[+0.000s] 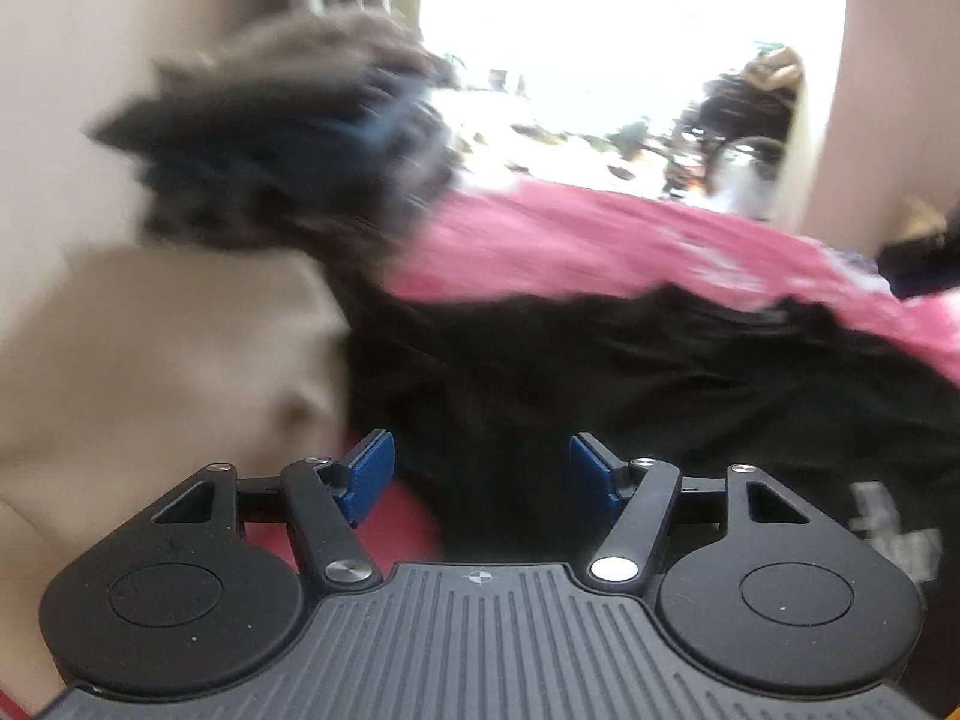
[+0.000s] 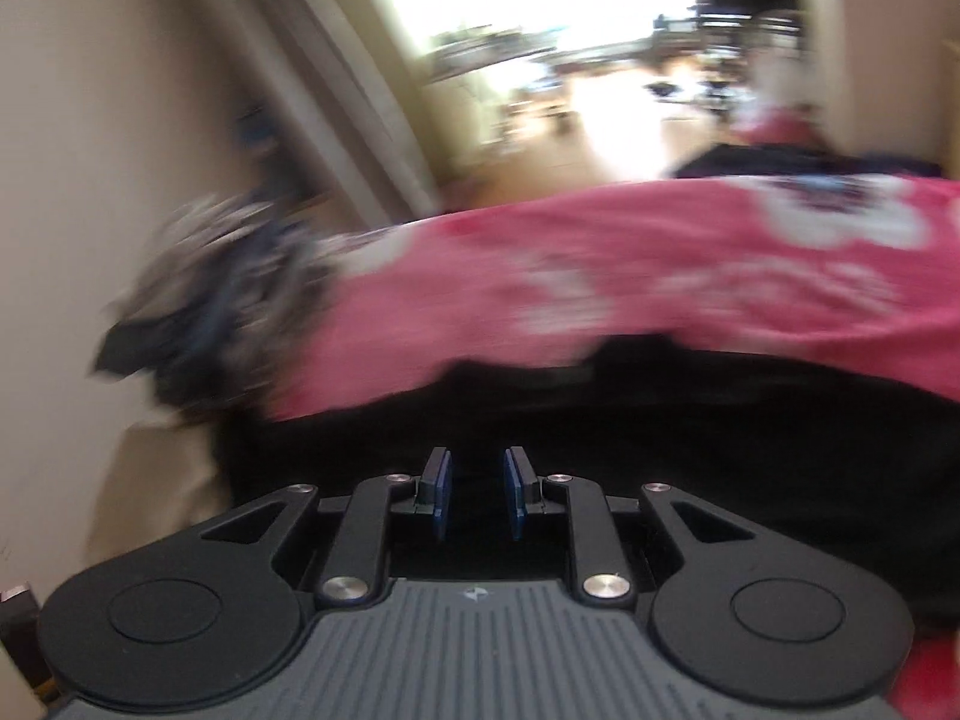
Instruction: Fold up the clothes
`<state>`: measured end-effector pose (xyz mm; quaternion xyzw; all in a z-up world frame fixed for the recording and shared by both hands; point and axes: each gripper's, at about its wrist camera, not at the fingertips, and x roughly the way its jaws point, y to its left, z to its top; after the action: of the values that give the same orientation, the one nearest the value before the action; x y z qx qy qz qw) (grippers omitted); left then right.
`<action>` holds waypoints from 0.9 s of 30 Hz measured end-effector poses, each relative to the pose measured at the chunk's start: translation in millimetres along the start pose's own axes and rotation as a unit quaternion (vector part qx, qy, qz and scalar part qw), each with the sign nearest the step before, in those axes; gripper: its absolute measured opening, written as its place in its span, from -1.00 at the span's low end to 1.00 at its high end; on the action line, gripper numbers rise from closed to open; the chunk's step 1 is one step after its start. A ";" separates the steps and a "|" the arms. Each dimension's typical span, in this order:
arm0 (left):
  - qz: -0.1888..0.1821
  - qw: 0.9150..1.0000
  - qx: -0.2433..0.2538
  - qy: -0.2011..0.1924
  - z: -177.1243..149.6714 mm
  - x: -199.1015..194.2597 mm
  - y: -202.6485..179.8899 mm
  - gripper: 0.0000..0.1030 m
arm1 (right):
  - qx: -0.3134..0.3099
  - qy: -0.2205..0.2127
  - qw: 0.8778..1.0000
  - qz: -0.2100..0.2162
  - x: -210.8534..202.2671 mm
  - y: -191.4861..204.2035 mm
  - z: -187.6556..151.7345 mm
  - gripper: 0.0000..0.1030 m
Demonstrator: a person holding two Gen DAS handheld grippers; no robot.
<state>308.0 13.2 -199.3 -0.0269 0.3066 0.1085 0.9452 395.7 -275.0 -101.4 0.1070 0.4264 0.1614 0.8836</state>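
1. My left tongs stand wide open, blue ribbed pads well apart, gripping nothing, just above the black garment.
2. My right tongs are nearly closed, a narrow gap between the pads, nothing visibly between them.
3. The soft, rumpled black garment lies on a pink white-patterned cloth.
4. A blurred dark heap sits at the left.

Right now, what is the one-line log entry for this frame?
left gripper: open, empty | right gripper: narrow gap, nothing visibly held | black garment: ahead of both, on pink floral cover | views motion-blurred
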 end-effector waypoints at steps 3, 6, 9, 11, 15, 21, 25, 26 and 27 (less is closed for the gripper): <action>0.036 0.995 0.081 -0.036 4.5 13.3 -4.3 0.19 | -0.028 0.017 0.999 0.028 17.2 47.7 -4.3 -0.57; 0.043 0.989 0.138 -0.043 9.2 29.8 -10.3 0.04 | -0.055 0.034 0.996 0.055 34.4 95.4 -8.5 -0.57; 0.031 0.985 0.168 -0.027 14.3 46.9 -16.1 -0.13 | -0.082 0.051 0.992 0.083 51.6 143.0 -12.8 -0.57; 0.032 0.983 0.179 -0.018 14.2 55.6 -15.6 -0.19 | -0.073 0.053 0.992 0.086 55.9 146.0 -17.7 -0.57; 0.039 0.985 0.166 0.030 14.7 77.6 -9.0 -0.43 | -0.036 0.050 0.995 0.083 59.7 132.8 -29.0 -0.57; 0.054 0.990 0.125 0.026 14.2 77.3 6.2 -0.97 | 0.032 0.044 0.995 0.081 69.0 107.7 -43.1 -0.54; 0.039 0.997 0.044 -0.040 27.9 43.4 20.2 -0.98 | 0.096 0.034 0.990 0.092 71.6 78.2 -49.8 -0.51; 0.027 0.997 0.034 -0.063 31.5 31.7 18.4 -0.98 | 0.108 0.033 0.989 0.092 70.4 69.4 -52.3 -0.51; 0.009 0.996 0.039 -0.085 33.4 20.1 10.3 -0.98 | 0.121 0.032 0.988 0.089 69.0 59.7 -55.2 -0.51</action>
<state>340.8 30.9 -183.9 0.0219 0.2295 0.1072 0.9671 381.0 -191.0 -165.4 0.2453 0.4600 0.1898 0.8320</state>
